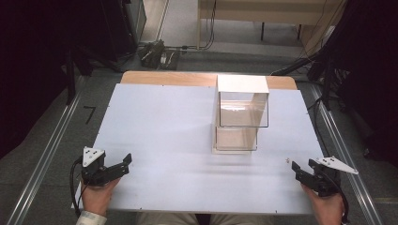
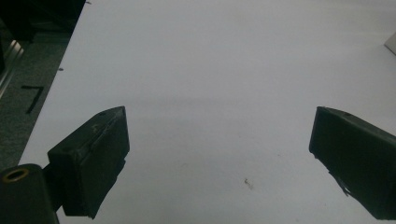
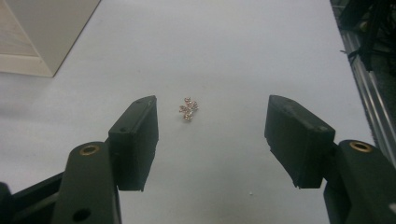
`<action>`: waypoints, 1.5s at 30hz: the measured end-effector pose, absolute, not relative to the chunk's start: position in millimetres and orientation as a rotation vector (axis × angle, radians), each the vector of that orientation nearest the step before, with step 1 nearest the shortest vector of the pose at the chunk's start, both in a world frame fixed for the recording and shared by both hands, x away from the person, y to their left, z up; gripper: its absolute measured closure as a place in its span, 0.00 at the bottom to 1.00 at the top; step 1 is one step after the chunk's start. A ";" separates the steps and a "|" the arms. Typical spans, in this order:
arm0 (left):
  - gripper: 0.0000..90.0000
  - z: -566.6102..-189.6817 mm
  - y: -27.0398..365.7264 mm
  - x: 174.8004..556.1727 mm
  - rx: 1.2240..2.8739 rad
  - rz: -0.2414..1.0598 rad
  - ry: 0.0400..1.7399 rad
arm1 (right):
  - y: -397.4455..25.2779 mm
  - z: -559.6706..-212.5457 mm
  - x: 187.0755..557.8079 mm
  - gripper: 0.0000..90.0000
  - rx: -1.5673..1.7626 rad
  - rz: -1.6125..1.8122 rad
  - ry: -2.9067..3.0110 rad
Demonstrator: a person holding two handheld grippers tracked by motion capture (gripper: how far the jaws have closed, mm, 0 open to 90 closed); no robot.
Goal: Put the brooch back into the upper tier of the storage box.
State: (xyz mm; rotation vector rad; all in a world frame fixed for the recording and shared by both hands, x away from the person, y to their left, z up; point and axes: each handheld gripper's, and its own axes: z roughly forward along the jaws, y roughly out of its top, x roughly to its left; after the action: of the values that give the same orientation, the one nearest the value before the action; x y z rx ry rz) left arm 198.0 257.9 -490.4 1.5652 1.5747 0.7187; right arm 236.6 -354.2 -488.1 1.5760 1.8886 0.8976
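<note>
Counter (image 1: 164, 122) first: a broad white sheet, mostly bare. Up at twelve o'clock, slightly toward one, stands a clear box (image 1: 242, 112) with a white back panel, seemingly two tiers; it shows again as a pale corner at ten o'clock in the right gripper view.

Left gripper (image 1: 123, 165) sits at seven o'clock on the near edge, fingers (image 2: 93, 158) spread wide with nothing between them, only bare sheet ahead.

Right gripper (image 1: 296, 168) waits at five o'clock, its fingers (image 3: 135, 140) likewise wide apart and empty, aimed at a tiny sparkly trinket (image 3: 188, 108), perhaps an earring, lying flat just ahead of the tips and a touch nearer the left finger. From above, the trinket (image 1: 287, 160) is a mere speck at four o'clock beside that gripper.

Risks, as I judge them: the piece is minute and the finger pads blunt, so a closing pinch could skid over it or flick it off the counter's right edge, which lies near. Off-centre approach means one finger meets it first and shoves it sideways. Pressing down hard could bend it. If it is bound for the clear box, a weak pinch may drop it on the way.
</note>
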 end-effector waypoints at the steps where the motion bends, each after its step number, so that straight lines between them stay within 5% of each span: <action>1: 0.07 -490.5 257.8 198.1 1.566 0.718 1.574 | -353.6 -488.7 237.2 0.37 1.577 0.898 1.890; 23: 0.07 -491.2 257.1 198.4 1.575 0.715 1.573 | -345.1 -491.1 245.9 0.35 1.528 0.878 1.911; 45: 0.07 -491.4 256.7 198.7 1.571 0.709 1.575 | -342.1 -501.8 259.9 0.59 1.523 0.864 1.962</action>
State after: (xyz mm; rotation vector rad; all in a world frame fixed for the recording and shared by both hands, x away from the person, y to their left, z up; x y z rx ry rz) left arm 198.7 256.7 -491.4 1.5708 1.5751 0.7093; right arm 259.9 -342.1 -501.8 1.5226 1.9624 0.8639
